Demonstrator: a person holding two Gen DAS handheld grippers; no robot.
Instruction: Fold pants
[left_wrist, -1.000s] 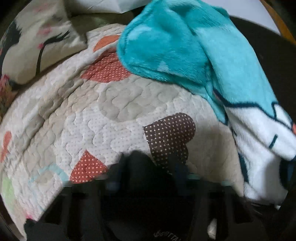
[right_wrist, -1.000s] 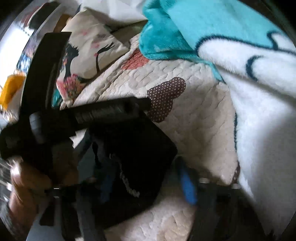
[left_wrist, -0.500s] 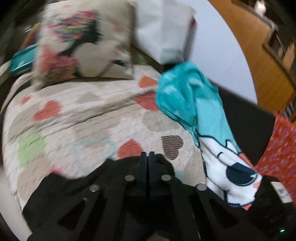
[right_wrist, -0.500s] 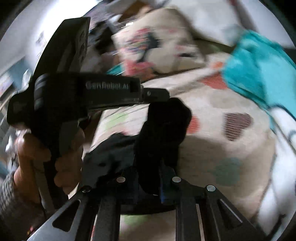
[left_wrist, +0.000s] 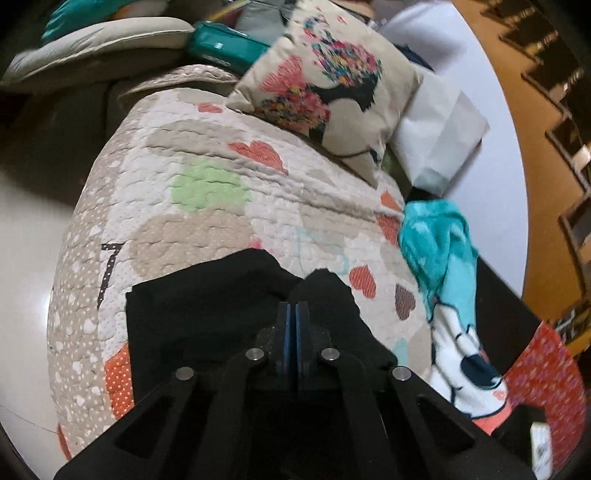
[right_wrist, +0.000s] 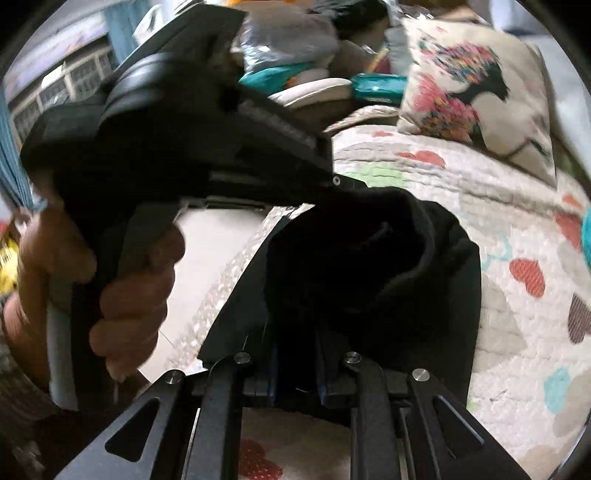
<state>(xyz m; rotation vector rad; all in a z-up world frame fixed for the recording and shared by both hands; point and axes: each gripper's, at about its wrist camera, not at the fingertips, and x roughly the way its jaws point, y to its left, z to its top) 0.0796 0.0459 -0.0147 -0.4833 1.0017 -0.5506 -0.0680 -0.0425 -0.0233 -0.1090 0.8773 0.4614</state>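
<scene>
The bed's quilt (left_wrist: 207, 206) with its hearts fills most of what I see, a printed pillow (left_wrist: 332, 85) lying at its far end and a teal fleece blanket (left_wrist: 439, 243) draped off the right edge. The black pants (left_wrist: 207, 306) lie on the near part of the quilt, partly bunched and lifted where I hold them. They look soft and limp, light enough to carry but sure to sag and slide out of shape unless I keep them stretched between both hands; I judge the waistband corners or a hem the best places to hold, pinching through all the layers. My left claw (left_wrist: 293, 310) is closed tight, black cloth bunched around its tips. My right claw (right_wrist: 297, 354) has just been narrowing and now grips a thick fold of the pants (right_wrist: 369, 266).
</scene>
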